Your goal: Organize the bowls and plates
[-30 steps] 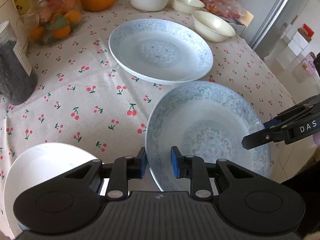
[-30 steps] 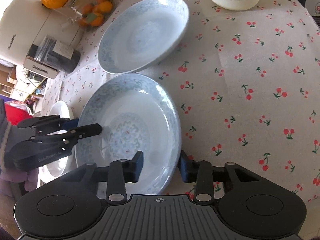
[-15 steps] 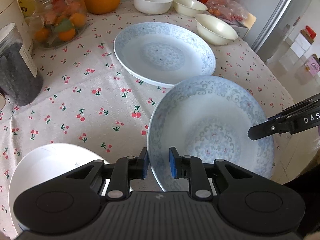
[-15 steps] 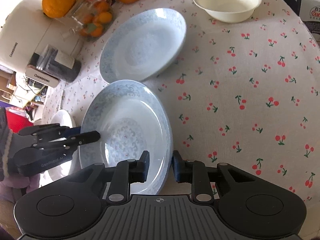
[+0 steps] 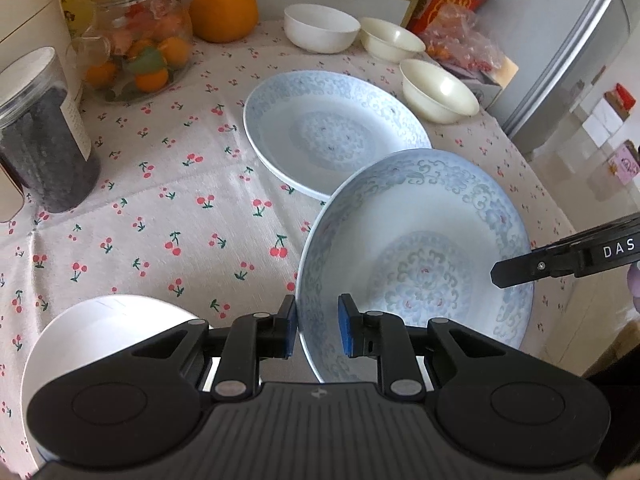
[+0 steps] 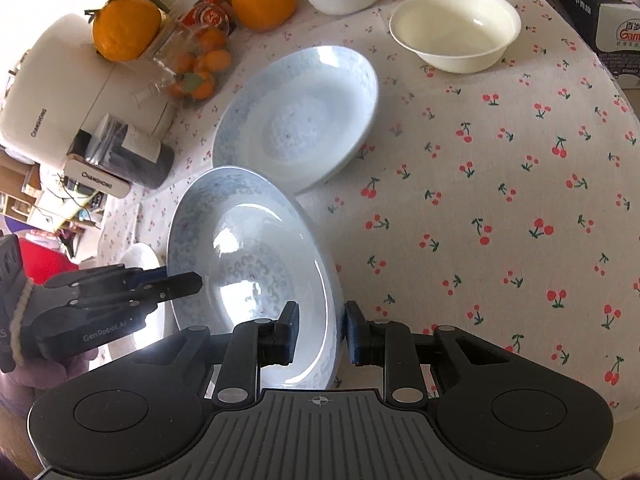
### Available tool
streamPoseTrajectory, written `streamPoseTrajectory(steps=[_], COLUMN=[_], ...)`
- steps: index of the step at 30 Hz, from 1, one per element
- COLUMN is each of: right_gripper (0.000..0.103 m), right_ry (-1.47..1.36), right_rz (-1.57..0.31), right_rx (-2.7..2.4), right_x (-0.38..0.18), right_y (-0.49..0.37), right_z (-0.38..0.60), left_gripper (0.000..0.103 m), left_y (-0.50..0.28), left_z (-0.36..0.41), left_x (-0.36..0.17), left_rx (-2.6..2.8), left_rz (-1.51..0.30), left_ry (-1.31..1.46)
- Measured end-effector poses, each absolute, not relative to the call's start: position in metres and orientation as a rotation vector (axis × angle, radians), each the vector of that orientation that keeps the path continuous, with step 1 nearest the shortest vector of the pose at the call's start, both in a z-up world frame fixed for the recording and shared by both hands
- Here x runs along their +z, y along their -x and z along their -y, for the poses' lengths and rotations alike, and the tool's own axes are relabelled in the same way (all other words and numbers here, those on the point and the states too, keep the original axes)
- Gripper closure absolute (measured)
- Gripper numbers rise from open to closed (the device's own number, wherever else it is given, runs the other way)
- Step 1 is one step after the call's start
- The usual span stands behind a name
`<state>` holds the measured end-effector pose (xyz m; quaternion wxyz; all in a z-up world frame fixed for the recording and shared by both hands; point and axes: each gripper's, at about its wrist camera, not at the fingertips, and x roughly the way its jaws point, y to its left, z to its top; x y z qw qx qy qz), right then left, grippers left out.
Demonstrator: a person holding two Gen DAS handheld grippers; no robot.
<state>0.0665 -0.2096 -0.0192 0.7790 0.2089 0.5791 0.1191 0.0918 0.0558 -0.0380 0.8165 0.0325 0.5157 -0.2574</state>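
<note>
**Both claws pinch the patterned plate**

Your left claw (image 5: 317, 330) pinches the near-left rim of the blue-patterned plate (image 5: 416, 256), and your right claw (image 6: 322, 332) pinches the opposite rim. The plate is tilted, held at the surface's (image 5: 168, 208) near edge, its far rim overlapping the second patterned plate (image 5: 336, 132), which lies flat mid-surface. A white bowl (image 5: 92, 332) sits at the near-left corner. Three more bowls (image 5: 438, 90) cluster at the far-right edge.
</note>
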Motion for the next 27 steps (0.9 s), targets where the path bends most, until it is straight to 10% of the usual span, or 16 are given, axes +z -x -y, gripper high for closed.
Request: streamPoseTrajectory(steps=[27], right_gripper=[0.079], right_ry=[-0.604], right_rz=[-1.116], right_rx=[0.165], right_x=[0.006], right_y=[-0.131], right_z=[0.223], left_gripper=[0.084], left_y=[-0.135], left_z=[-0.060], left_x=[-0.026], left_rx=[-0.369], left_rz=[-1.064], left_ry=[0.142])
